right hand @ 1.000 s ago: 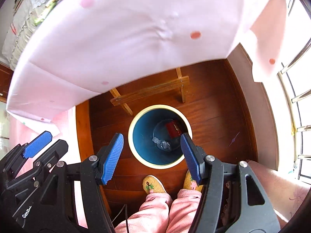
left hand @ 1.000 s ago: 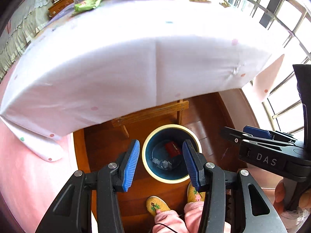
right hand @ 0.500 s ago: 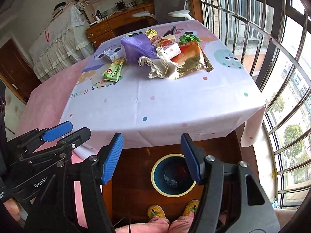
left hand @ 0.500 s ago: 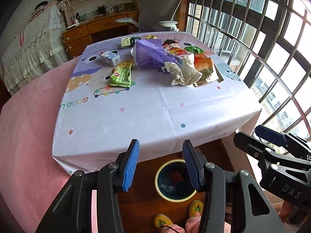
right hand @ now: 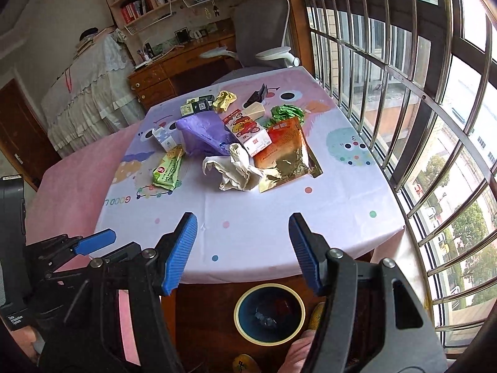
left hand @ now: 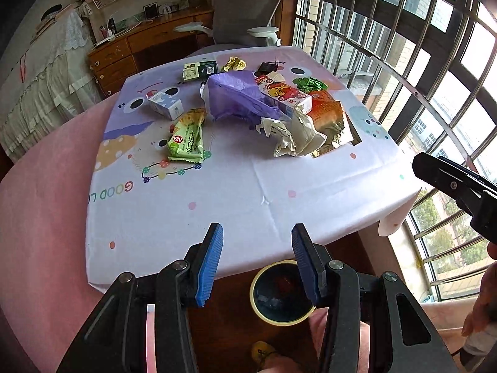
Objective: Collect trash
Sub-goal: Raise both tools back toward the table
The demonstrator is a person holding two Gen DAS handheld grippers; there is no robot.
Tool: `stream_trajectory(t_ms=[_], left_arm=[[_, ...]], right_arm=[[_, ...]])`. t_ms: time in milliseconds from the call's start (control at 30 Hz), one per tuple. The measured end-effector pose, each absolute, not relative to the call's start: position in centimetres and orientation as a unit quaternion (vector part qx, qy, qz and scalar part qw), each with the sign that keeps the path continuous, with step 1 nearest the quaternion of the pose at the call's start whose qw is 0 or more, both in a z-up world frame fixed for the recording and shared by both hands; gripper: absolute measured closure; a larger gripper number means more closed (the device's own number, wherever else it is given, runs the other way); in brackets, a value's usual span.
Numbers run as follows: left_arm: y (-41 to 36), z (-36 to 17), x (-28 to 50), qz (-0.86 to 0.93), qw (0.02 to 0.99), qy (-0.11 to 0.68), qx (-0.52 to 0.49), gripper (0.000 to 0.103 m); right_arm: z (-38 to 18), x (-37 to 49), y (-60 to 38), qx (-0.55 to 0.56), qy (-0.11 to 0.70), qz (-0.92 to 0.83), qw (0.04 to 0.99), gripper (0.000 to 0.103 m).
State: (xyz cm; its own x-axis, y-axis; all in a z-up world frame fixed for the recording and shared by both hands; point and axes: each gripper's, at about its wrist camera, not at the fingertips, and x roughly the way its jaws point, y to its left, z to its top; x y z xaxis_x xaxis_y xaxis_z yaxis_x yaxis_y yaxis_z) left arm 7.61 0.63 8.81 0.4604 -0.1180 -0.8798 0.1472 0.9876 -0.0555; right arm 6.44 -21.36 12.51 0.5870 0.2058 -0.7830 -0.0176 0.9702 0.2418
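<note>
Both tongs are held level above the near edge of the bench (left hand: 236, 199), pointing forward across its cloth toward the litter, and neither holds anything. The left tongs (left hand: 256, 261) stand with blue pads spread wide apart, the gap between them framing bare cloth and, just below it, the rim of the bin (left hand: 281, 321) on the wooden floor under the bench edge. The right tongs (right hand: 242, 248) are likewise spread wide and empty, hanging a little to the right of the left pair; in the left wrist view only a black part of them shows at the right border, with part of a hand (left hand: 480, 307) beneath. In the right wrist view the left tongs appear at the lower left, a blue pad tip jutting out. The trash lies well ahead of both, in the far half of the bench: a green snack wrapper (left hand: 186, 138) to the left, a small white and blue box (left hand: 164, 104) behind it, a crumpled purple bag (left hand: 239, 98) in the middle, a wad of cream paper (left hand: 292, 133) touching an orange and gold packet (right hand: 285, 152), and a red and white carton (right hand: 247, 130) lying against the purple bag. The bin (right hand: 269, 312) holds a red item and some clear plastic. A slippered foot (right hand: 245, 363) shows beside it.
</note>
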Motion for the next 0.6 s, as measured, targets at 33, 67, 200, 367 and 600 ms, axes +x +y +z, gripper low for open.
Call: stream_trajectory(t_ms=[33,67,200,367,600], left_arm=[[0.6,8.5,8.5,-0.077,0.850,0.521,0.003,0.056],[0.5,8.2,9.5,-0.078,0.845,0.529,-0.011,0.056],[-0.3,7.1,14.3,-0.057,0.832,0.549,-0.059,0.048],[-2.7,6.4,19.8,-0.042,0.820,0.564,-0.093,0.037],[-5.3,2.9,25.4,0.007,0.796,0.590,-0.135,0.012]], right_arm=[[12.0,7.5,-21.9,0.104,0.456,0.063,0.882,0.045],[11.2,8.7,-22.5,0.104,0.461,0.063,0.879,0.045],[9.0,13.6,-24.9,0.097,0.478,0.074,0.870,0.045],[6.3,20.4,-28.0,0.078,0.498,0.093,0.859,0.045],[2.0,27.5,-31.3,0.068,0.532,0.125,0.835,0.045]])
